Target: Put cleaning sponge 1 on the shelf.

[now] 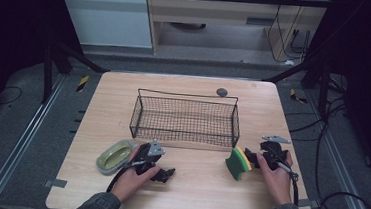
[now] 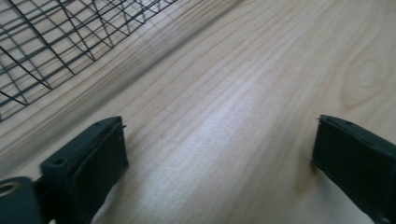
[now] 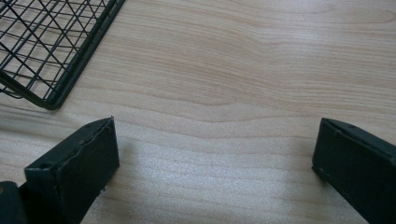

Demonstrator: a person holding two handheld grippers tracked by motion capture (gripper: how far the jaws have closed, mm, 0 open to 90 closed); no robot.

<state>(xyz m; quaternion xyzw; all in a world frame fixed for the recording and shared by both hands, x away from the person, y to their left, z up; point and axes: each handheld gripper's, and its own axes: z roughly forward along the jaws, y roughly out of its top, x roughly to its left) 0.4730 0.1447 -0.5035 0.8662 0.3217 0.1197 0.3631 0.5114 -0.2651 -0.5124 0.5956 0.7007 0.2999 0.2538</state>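
**Both grippers open over bare wood**

Sleeved forearms are seen at the bottom of the high view. The left gripper (image 1: 167, 175) lies low at lower left, beside a green dish (image 1: 114, 156); the right gripper (image 1: 250, 157) is placed just beside a green-and-yellow sponge (image 1: 238, 163), right of centre, below the wire basket (image 1: 186, 117).

Left gripper view: jaws are spread wide, nothing between them; basket mesh (image 2: 56, 42) is seen upper left.

Right gripper view: jaws are likewise parted over bare table (image 3: 243, 84); a basket corner (image 3: 53, 51) is shown upper left.

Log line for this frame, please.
left gripper open, empty | right gripper open, empty | sponge on table beside right gripper | wire basket empty
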